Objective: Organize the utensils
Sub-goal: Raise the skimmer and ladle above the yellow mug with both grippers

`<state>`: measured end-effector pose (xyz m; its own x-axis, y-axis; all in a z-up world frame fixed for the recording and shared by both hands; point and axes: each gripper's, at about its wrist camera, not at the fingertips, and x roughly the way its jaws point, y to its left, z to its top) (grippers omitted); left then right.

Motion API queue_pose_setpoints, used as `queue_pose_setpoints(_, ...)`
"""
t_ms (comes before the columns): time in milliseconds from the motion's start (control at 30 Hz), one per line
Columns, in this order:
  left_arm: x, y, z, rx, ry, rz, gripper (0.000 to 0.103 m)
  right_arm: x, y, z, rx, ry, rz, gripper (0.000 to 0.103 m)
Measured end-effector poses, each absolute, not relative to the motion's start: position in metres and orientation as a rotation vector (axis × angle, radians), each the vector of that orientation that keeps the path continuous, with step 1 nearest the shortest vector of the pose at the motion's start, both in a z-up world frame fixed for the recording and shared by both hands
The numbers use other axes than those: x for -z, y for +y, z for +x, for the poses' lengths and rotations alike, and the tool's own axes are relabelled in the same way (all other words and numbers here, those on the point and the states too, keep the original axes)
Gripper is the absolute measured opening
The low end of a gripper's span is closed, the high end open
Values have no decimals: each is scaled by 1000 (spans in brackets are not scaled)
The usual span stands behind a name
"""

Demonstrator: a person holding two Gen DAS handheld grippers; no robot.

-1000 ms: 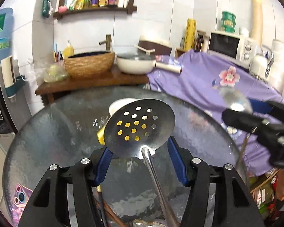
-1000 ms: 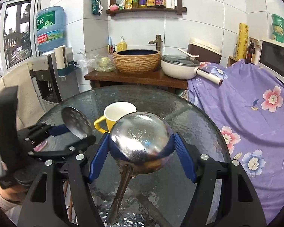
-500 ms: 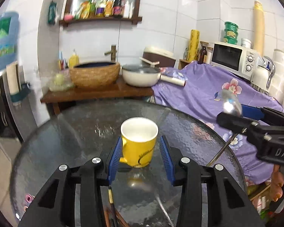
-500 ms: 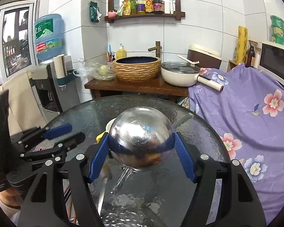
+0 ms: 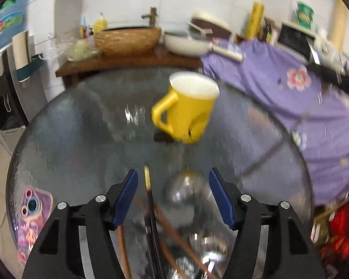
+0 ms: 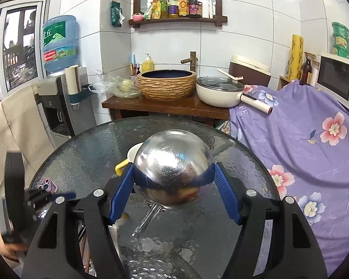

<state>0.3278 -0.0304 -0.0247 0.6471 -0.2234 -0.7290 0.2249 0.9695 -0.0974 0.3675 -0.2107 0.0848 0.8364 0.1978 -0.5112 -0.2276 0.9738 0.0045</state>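
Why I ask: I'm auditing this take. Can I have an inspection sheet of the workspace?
Surface: round glass table, textured top.
Job's things: steel ladle held off the table; yellow mug upright on the glass; loose utensils lying near the edge, blurred.
Clutter: phone in a purple case on the table.
Grippers: left gripper open, nothing between its fingers; right gripper clamps the ladle bowl on both sides.
Cables: nothing seen.
Surroundings: wooden stand with woven basin and white pan; purple floral cloth; water dispenser.
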Motion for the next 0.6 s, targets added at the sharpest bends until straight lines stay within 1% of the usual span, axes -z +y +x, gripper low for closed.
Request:
queue_pose_setpoints(33,30,-34,325,261,847,14,59,-85,-210,367,-225,531,-65,69)
queue_pose_setpoints(133,49,-45,327,287,925,21,47,-84,-208,366,-219,526,-77,69)
queue_pose_setpoints(167,54,-47,329,292,945,8,45,-84,-208,365,-216,526,-81,69)
queue_pose_setpoints(233,62,-50,332,338,999,-60,45,-85,-208,362,-218,526,-85,69)
queue_pose_setpoints(300,65,-52,334,361,1013,-106,45,-85,-208,360,-219,524,-93,69)
queue_pose_setpoints(367,68,-56,337,334,1008,-89,46,-84,-208,358,-217,524,-102,69)
queue_pose_setpoints(467,82,-59,348,298,1051,-110,47,-84,-210,357,-217,526,-100,69)
queue_pose_setpoints(533,87,-56,350,302,1051,-139,45,-84,-210,356,-218,526,-102,69)
queue_pose_setpoints(600,87,-55,354,281,1046,-131,40,-84,-210,356,-216,526,-105,69)
